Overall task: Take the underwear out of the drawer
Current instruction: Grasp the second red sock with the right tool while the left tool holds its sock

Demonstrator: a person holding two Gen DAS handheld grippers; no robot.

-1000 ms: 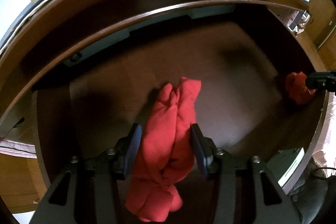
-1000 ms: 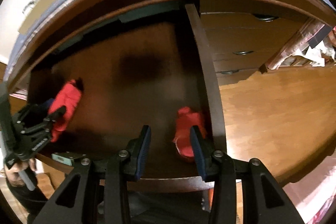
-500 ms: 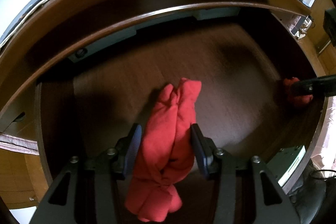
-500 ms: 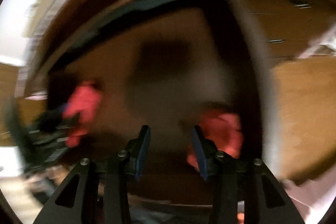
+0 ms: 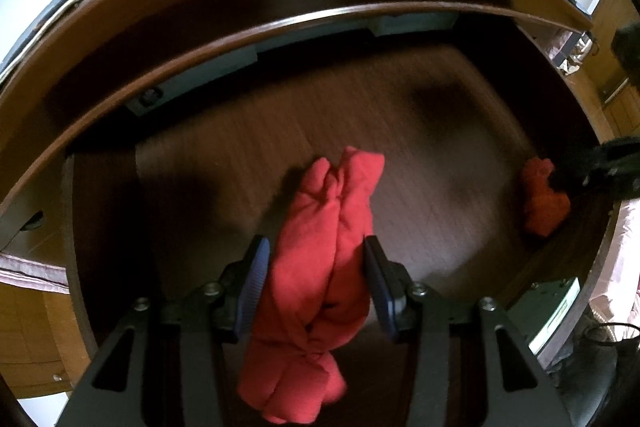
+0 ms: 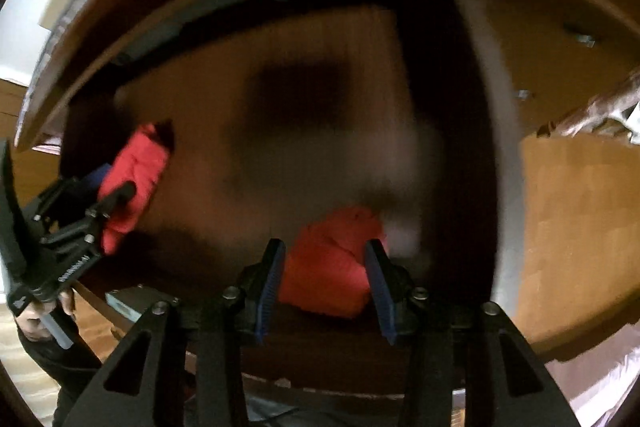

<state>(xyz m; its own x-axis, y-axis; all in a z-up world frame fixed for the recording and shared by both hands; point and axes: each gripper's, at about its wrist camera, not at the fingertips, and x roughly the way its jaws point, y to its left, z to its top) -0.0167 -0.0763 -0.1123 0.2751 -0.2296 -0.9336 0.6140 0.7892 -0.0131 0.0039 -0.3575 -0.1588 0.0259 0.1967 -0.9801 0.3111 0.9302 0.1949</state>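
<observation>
Down inside the open dark-brown wooden drawer (image 5: pixel 248 147), the left gripper (image 5: pixel 316 281) points steeply at the floor of it, and its blue ribbed pads press both sides of a long rolled bundle of red fleece underwear (image 5: pixel 320 267), clamped at mid-length with the twisted end hanging toward the camera. Over by the drawer's right-hand wall, the right gripper (image 6: pixel 326 281) also tips almost straight down, and its jaws have just been opening a touch. A smaller crumpled red underwear piece (image 6: pixel 332 259) sits between those pads, near the front edge; the picture is smeared, so whether the pads touch the cloth I cannot tell. A person's hand (image 6: pixel 40 311) grips the left tool's handle at the drawer's left front corner.
</observation>
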